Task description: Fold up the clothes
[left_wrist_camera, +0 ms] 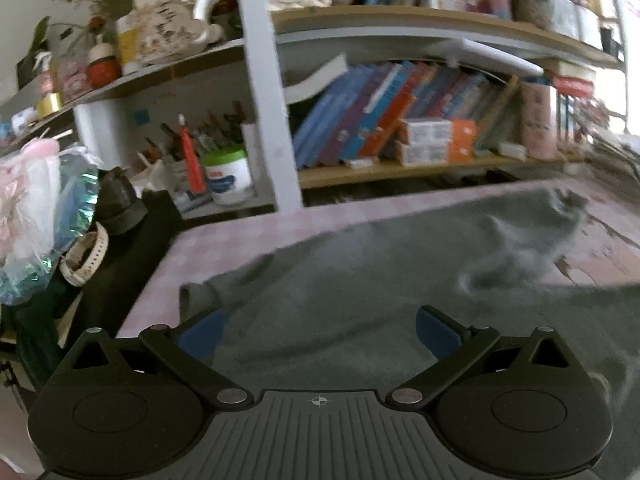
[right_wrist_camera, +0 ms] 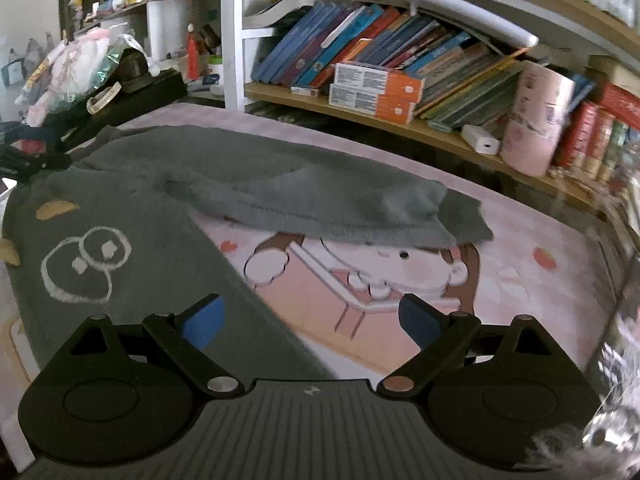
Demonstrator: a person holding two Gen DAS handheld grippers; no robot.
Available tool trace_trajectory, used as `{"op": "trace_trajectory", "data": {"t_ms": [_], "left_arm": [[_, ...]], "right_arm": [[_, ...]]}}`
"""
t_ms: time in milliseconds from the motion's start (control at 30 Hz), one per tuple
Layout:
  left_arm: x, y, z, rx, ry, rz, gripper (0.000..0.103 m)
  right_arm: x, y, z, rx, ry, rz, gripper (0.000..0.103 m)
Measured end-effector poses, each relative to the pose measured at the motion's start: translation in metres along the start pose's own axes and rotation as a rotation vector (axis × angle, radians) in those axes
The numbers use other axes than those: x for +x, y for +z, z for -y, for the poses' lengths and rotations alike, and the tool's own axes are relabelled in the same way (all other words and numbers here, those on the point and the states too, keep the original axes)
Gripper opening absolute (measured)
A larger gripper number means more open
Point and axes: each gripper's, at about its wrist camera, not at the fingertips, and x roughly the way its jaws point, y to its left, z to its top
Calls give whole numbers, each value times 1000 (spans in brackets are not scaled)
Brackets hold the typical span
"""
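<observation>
The grey top [right_wrist_camera: 132, 248] lies spread on the pink mat [right_wrist_camera: 520, 300], one sleeve [right_wrist_camera: 320, 196] stretched toward the mat's far right edge, so folding looks barely begun. Left gripper [left_wrist_camera: 318, 334] hovers over the cloth, right gripper [right_wrist_camera: 310, 322] at its side hem; both have fingers apart, holding nothing
</observation>
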Motion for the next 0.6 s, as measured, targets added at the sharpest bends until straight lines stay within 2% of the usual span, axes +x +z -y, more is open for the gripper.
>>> {"op": "trace_trajectory", "data": {"t_ms": [167, 267, 367, 600], "left_arm": [[28, 22, -19, -1, -15, -102, 103], [41, 38, -33, 30, -27, -111, 103], [56, 50, -38, 96, -14, -117, 103], [91, 58, -30, 250, -32, -153, 102]], "right_arm": [[22, 30, 17, -5, 36, -34, 94], [33, 51, 29, -50, 31, -29, 94], [47, 73, 47, -73, -1, -28, 94], [95, 106, 79, -104, 22, -87, 91]]}}
